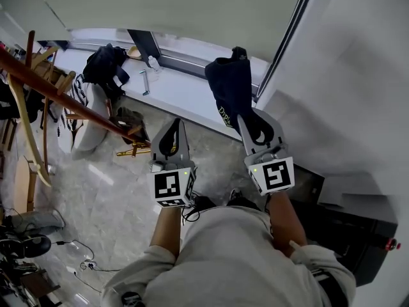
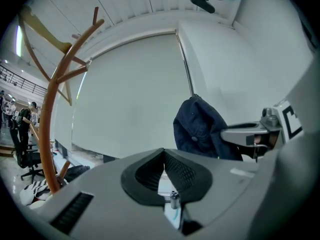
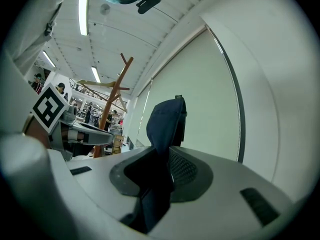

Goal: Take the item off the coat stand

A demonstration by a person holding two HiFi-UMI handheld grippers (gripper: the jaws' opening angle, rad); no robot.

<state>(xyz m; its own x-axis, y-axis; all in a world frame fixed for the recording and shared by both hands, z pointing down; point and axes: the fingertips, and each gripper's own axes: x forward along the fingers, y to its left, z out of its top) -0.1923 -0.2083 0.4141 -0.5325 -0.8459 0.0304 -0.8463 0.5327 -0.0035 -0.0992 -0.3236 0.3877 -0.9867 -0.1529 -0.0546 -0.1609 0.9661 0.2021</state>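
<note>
A dark navy cap [image 1: 231, 91] stands up from my right gripper [image 1: 243, 119], whose jaws are shut on its lower edge. In the right gripper view the cap [image 3: 167, 119] rises from between the pads and fills the gap. The wooden coat stand [image 1: 64, 93] leans across the left side, well away from the cap. My left gripper [image 1: 177, 123] sits beside the right one with its tips together and nothing in it. The left gripper view shows the closed tips [image 2: 163, 153], the cap [image 2: 200, 126] to the right and the coat stand [image 2: 47, 129] to the left.
A white window sill [image 1: 185, 91] carries a black bag [image 1: 105, 66] and small tools. A striped cloth [image 1: 75, 94] hangs near the stand. A white wall [image 1: 345, 94] is close on the right, with a black cabinet [image 1: 358, 235] below it. Cables lie on the floor at lower left.
</note>
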